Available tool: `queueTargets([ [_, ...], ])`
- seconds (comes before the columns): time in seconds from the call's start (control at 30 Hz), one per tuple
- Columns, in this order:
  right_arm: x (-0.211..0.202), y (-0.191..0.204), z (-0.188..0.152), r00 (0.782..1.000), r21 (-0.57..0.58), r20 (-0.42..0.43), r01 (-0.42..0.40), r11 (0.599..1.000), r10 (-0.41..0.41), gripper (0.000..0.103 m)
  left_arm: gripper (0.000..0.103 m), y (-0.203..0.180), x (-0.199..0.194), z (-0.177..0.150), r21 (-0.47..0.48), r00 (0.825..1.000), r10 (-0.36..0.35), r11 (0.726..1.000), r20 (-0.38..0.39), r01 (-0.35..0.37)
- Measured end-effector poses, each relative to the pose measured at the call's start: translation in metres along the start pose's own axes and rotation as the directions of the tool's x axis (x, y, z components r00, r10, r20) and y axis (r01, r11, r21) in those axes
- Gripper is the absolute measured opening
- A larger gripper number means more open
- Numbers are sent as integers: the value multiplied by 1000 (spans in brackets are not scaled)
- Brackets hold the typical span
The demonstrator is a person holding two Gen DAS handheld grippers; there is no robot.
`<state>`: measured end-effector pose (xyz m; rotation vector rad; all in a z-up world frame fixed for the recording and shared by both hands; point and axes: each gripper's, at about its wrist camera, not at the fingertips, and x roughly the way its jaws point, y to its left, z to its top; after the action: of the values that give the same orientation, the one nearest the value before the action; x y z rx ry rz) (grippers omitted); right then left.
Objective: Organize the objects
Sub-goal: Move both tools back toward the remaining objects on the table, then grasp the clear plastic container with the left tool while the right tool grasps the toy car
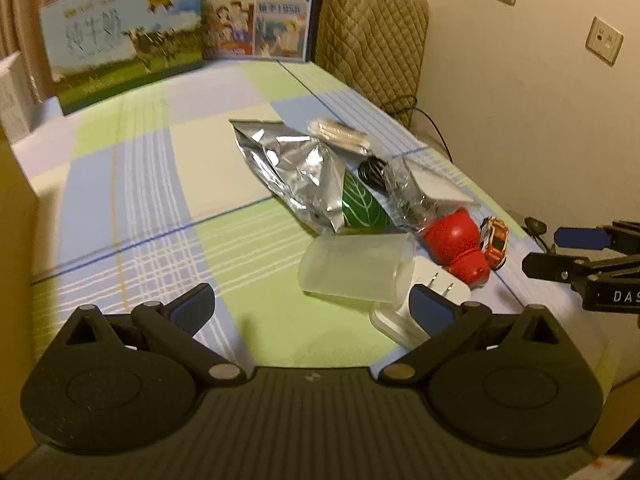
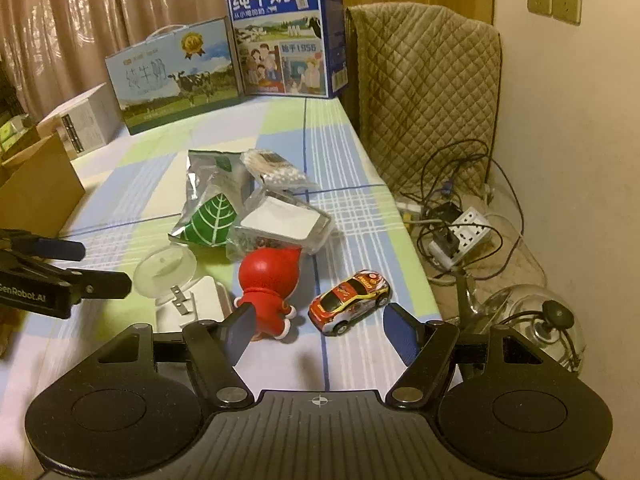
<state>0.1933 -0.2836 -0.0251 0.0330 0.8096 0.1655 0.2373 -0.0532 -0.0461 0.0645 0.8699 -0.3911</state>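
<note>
Clutter sat bunched on the checked tablecloth [image 2: 352, 208]. From the right wrist view, the right gripper [image 2: 320, 330] stood wide apart with nothing between its pads, the toy car [image 2: 350, 302] at twelve o'clock just ahead and the red figurine [image 2: 270, 284] at eleven, near the left pad. From the left wrist view, the left gripper [image 1: 314, 306] was also spread and empty; the frosted cup [image 1: 356, 270] lay on its side at twelve, the white charger [image 1: 420, 304] touching it at two. The foil pouch [image 1: 292, 172] lay beyond.
</note>
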Motion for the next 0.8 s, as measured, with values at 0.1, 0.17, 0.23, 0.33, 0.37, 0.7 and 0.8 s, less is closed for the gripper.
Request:
queueTargets([
  [0.1,7,1,3,1000,7,-21,18,1000,-18,68,96,0,11,5,14,999,-47,999,-8,47],
  [0.17,10,1,4,999,10,-30,22,1000,-21,68,92,0,19,8,18,997,-74,997,-17,74],
  [0.23,11,0,4,999,13,-37,20,1000,-20,68,90,0,28,11,25,996,-88,996,-33,89],
  [0.33,12,0,3,999,13,-41,24,1000,-23,68,89,1,37,12,35,993,-105,994,-46,107],
  [0.37,12,0,4,999,15,-43,24,1000,-24,68,88,2,39,12,32,993,-111,993,-49,113],
  [0.7,12,5,8,999,29,-38,13,1000,-12,68,65,7,46,17,8,987,-144,989,-66,145],
  [0.8,12,5,7,999,27,-35,19,999,-18,68,65,7,34,12,15,993,-92,996,-76,93],
])
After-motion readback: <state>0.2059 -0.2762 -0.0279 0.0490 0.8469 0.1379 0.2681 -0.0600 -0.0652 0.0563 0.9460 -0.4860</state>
